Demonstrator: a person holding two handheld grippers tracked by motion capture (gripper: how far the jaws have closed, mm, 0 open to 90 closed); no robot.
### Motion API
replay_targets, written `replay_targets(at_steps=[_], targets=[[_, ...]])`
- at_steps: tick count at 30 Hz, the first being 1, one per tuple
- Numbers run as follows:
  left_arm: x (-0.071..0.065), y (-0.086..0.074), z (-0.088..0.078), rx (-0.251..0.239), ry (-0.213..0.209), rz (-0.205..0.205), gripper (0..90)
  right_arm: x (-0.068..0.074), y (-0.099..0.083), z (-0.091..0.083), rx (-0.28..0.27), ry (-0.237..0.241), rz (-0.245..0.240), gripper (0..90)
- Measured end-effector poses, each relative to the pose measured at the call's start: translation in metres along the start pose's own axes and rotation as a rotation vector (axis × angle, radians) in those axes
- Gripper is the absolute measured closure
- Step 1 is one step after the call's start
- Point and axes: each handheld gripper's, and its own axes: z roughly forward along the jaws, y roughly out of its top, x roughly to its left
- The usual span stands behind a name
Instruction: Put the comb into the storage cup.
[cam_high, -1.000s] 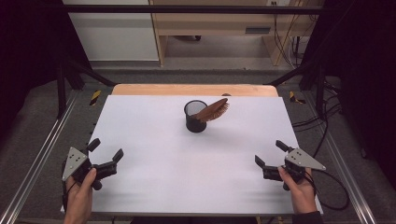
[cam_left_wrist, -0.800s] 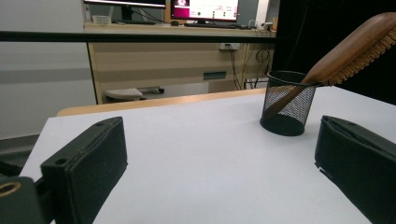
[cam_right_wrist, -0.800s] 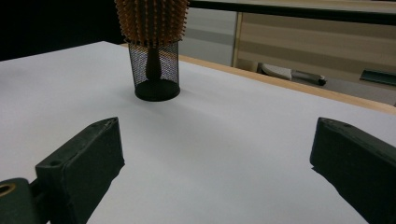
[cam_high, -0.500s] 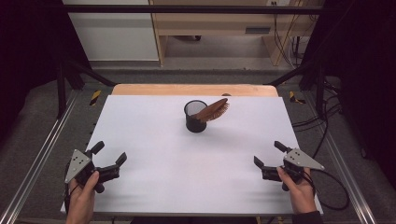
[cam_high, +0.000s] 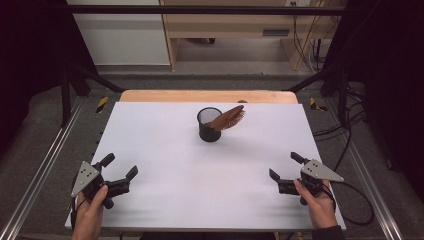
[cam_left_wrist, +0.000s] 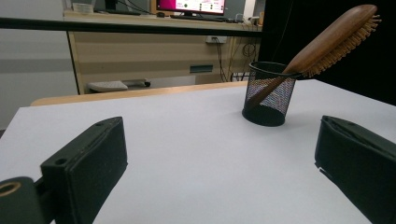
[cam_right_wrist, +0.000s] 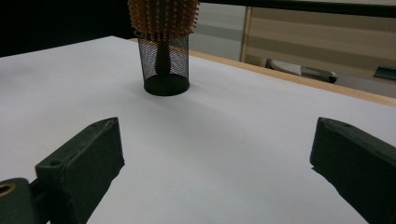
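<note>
The wooden hairbrush (cam_high: 228, 118) stands handle-down in the black mesh cup (cam_high: 209, 126) at the far middle of the white surface (cam_high: 200, 175), head tilted out to the right. Both the left claw (cam_high: 119, 173) and right claw (cam_high: 283, 173) are released, empty and well apart from it. Probably best: steady the cup with one claw, then pinch the brush below its head and lift along its lean

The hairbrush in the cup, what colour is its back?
Reddish-brown wood, seen best in the left gripper view: the hairbrush leans out of the black mesh cup.
</note>
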Motion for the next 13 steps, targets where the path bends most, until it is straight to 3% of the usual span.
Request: replay_targets(at_steps=[13], targets=[[-0.0075, 0.0028, -0.0005, -0.022, 0.005, 0.012, 2.3, 0.0085, -0.0018, 0.0100, 0.008, 0.045, 0.009, 3.4]])
